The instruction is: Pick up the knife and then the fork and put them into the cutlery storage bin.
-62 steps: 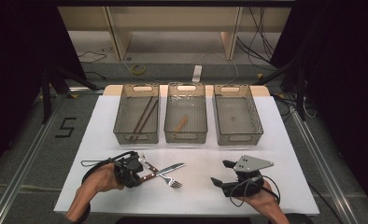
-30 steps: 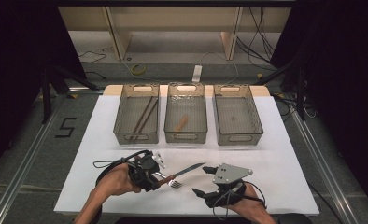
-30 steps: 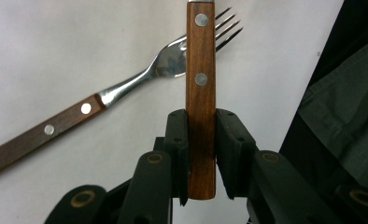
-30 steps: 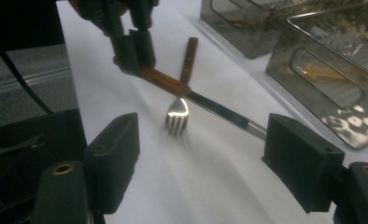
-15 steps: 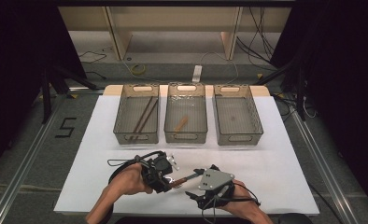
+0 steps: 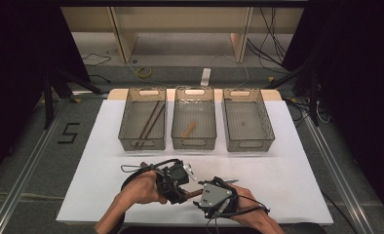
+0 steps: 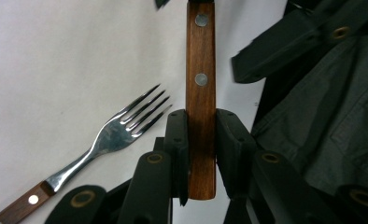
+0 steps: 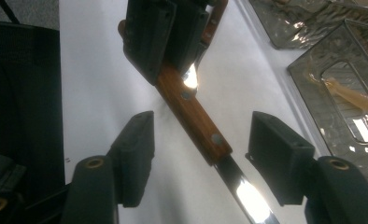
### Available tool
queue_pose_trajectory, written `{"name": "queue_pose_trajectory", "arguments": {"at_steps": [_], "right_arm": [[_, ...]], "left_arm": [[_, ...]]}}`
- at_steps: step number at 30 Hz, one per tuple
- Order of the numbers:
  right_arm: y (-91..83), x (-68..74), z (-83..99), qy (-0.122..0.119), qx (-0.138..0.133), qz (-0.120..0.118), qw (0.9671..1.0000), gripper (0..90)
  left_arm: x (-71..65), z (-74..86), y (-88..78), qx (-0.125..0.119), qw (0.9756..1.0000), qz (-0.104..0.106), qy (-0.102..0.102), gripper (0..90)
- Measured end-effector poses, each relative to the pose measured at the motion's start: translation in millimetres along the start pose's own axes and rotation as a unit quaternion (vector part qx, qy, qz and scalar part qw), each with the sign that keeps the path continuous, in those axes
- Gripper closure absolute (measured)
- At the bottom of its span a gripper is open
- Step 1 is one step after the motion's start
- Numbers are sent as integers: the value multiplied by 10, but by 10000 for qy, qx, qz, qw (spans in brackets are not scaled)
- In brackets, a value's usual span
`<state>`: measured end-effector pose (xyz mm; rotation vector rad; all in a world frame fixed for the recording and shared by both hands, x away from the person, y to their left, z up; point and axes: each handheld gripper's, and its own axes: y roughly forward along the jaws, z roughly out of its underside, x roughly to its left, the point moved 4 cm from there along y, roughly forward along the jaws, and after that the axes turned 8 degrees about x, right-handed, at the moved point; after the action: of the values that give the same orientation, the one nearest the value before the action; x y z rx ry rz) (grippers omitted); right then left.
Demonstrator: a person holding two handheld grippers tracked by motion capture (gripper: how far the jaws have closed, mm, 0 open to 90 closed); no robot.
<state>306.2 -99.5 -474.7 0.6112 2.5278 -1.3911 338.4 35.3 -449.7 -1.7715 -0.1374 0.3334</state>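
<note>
Clamping the wooden-handled, steel-bladed knife (image 7: 201, 93) by its riveted handle, the left hand-held gripper (image 7: 201, 140) held it just above the white tabletop (image 6: 297, 161), near the front edge. The right hand-held gripper (image 8: 198, 156) had its jaws apart, one on either side of the handle's blade end, apparently not touching it. A wooden-handled steel fork (image 7: 112, 135) lay beside them on the tabletop.

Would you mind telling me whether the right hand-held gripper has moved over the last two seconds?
Yes. In the high view the right hand-held gripper has shifted left along the table's near edge, from below the right bin toward the middle bin, meeting the left hand-held gripper.
</note>
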Motion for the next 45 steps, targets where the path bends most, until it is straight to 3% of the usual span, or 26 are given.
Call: {"name": "queue_pose_trajectory", "arguments": {"at_steps": [7, 11, 12, 13, 16, 17, 20, 23, 27, 31, 36, 39, 42, 45], "right_arm": [[36, 7, 18, -184, 160, 85, 9997, 541], [33, 0, 25, -442, 195, 229, 9986, 626], [25, 8, 28, -492, 248, 148, 9984, 640], [35, 25, 20, -441, 180, 206, 9987, 650], [36, 40, 31, -733, 247, 361, 9963, 679], [32, 48, 34, -825, 271, 282, 9958, 686], [38, 57, 48, -993, 304, 382, 9939, 720], [56, 60, 83, -1258, 459, 321, 9905, 769], [64, 86, 73, -1152, 448, 255, 9920, 780], [43, 57, 82, -1084, 438, 291, 9927, 780], [22, 13, 100, -1056, 479, 308, 9928, 780], [-23, -28, 117, -853, 424, 325, 9949, 780], [-77, -119, 139, -718, 433, 403, 9957, 780], [-128, -243, 175, -365, 393, 437, 9976, 780]], "left_arm": [[-37, -17, -15, 3, 9999, 70, 73, 748], [-40, -23, -8, -54, 10000, 77, 5, 748], [-36, -21, -10, -36, 10000, 82, 26, 748], [-33, -19, -8, -22, 10000, 86, 43, 748], [-32, -19, -2, 5, 9999, 80, 107, 747], [-30, -20, -3, 0, 9999, 66, 136, 746], [-27, -22, -7, -53, 9998, 34, 194, 741], [-1, -30, -40, -237, 9997, -59, 94, 713], [25, -19, -84, -392, 9992, -89, 51, 689], [85, 5, -118, -472, 9983, -302, -137, 526], [188, 75, -213, -825, 9948, -462, -381, 369], [253, 117, -306, -1272, 9891, -574, -479, 325], [315, 181, -372, -1557, 9834, -726, -580, 293], [384, 259, -415, -1822, 9770, -796, -778, 283]]}}
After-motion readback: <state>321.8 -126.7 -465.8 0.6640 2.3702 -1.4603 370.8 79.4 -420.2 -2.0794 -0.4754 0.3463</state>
